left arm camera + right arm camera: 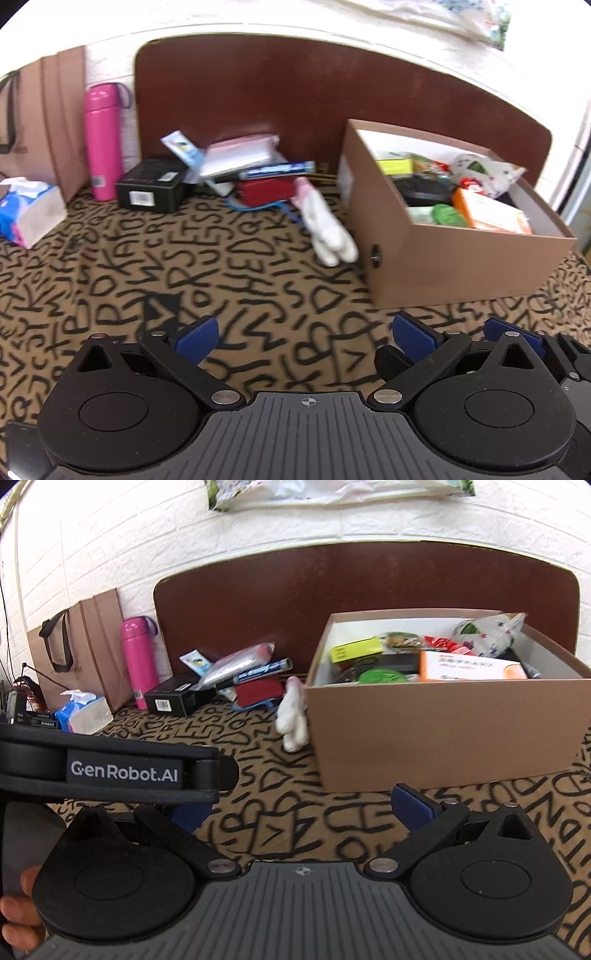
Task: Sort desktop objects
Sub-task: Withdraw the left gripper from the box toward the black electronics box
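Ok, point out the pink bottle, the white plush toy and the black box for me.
pink bottle (103, 144), left wrist view, middle of its body.
white plush toy (327, 225), left wrist view, its white body.
black box (173, 700), right wrist view, its front face.

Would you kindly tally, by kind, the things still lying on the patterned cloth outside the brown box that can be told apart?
Flasks: 1, the pink flask
Paper bags: 1, the brown paper bag
Tissue packs: 1, the tissue pack
Small boxes: 2, the black box and the red box
Soft toys: 1, the white toy
Total: 6, leaving out the blurred heap of packets.
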